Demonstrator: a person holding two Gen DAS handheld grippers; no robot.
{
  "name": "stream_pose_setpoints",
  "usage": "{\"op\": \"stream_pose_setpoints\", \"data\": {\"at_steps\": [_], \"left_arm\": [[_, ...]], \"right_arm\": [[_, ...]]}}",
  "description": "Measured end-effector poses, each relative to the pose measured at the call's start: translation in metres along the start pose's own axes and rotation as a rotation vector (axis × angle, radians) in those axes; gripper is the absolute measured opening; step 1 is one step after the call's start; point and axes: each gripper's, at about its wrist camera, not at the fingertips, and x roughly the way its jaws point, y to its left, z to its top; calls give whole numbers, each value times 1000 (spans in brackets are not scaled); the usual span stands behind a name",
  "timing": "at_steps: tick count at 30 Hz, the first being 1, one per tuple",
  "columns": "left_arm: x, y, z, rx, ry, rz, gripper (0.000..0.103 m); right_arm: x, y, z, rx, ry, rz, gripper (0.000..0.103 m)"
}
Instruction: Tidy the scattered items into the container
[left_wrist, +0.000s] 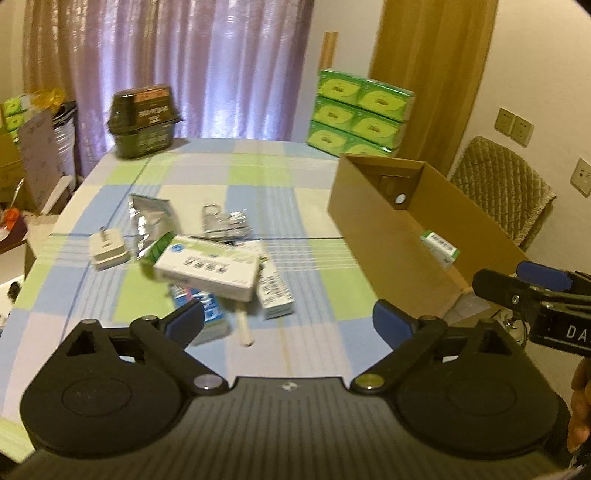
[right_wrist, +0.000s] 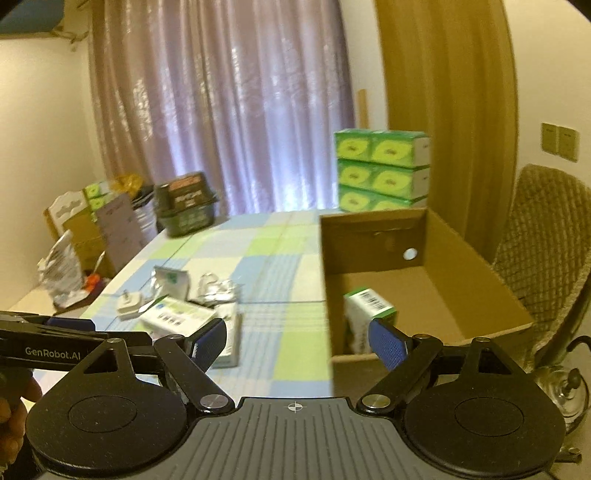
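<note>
A heap of scattered items lies on the checked tablecloth: a white medicine box (left_wrist: 207, 267), a silver foil pouch (left_wrist: 149, 221), blister packs (left_wrist: 225, 223), a white plug (left_wrist: 109, 249), a blue box (left_wrist: 205, 314) and a narrow white carton (left_wrist: 275, 291). My left gripper (left_wrist: 288, 323) hovers open just in front of the heap, nothing between its fingers. The cardboard box (left_wrist: 373, 236) stands to the right with a green-and-white box (right_wrist: 369, 314) inside. My right gripper (right_wrist: 297, 343) is open and empty at the cardboard box's (right_wrist: 443, 295) near left corner; it appears in the left wrist view (left_wrist: 524, 286).
A dark green basket (left_wrist: 142, 122) sits at the table's far left corner. Stacked green tissue packs (left_wrist: 360, 114) stand behind the cardboard box. A quilted chair (right_wrist: 546, 243) is to the right, clutter and cartons (right_wrist: 96, 229) to the left. A hand (right_wrist: 13, 410) holds the left gripper.
</note>
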Motion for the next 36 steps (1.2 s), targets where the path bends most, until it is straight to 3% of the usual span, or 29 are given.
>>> {"op": "stream_pose_setpoints", "data": {"at_steps": [3,20,36], "left_arm": [[-6,12,-5,-18,8,23,101],[-15,67,-19,-69,28,102,101],[17,99,-14,-59,82,136,101]], "right_arm": [[2,11,-4,-16,14,22,89],[30,53,-26,-94,119,108,89],[85,62,-30,-202,199,168,89]]}}
